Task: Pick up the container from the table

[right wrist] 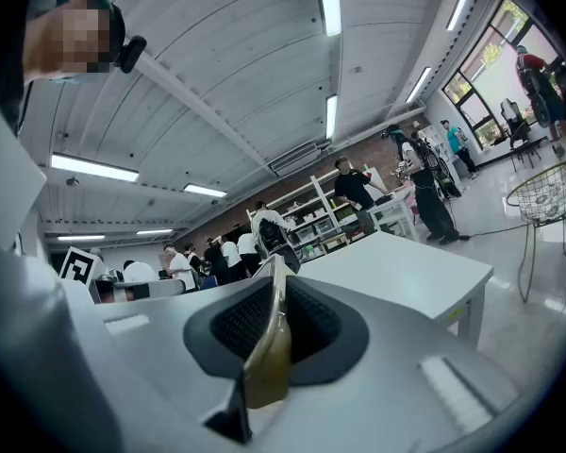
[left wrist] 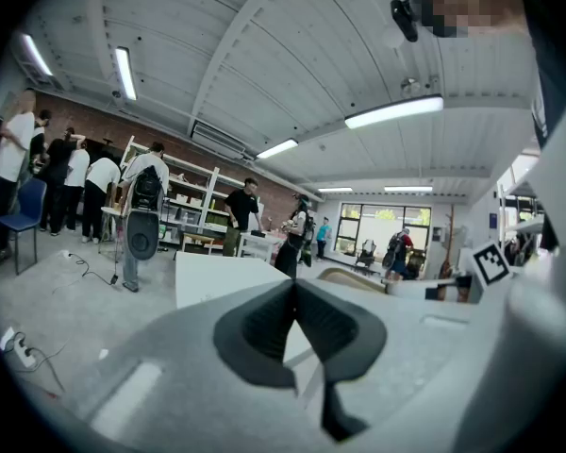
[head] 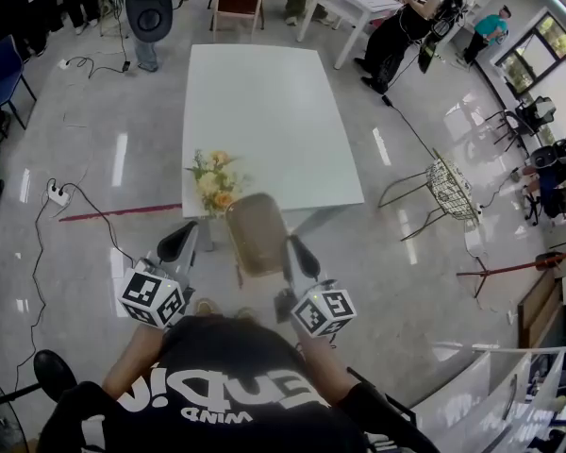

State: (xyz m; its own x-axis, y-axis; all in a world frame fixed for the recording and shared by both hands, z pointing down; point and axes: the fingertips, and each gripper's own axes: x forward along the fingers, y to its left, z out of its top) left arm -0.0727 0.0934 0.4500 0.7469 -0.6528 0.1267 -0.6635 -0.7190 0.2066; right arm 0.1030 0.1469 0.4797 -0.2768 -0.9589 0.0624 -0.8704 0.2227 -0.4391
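The tan container (head: pixel 255 234) is off the counter, held in the air just before its near edge, its thin rim clamped between the jaws of the right hand-held gripper (right wrist: pixel 278 281). The left hand-held gripper (left wrist: pixel 294 286) is beside it, jaws together on nothing. The white counter (head: pixel 264 111) carries only a bunch of flowers (head: pixel 214 182) at its near left corner. Around it lies a glossy grey floor (head: pixel 396 281) with a red tape line (head: pixel 113 212), a wire chair (head: pixel 448 189), and people at the far benches.
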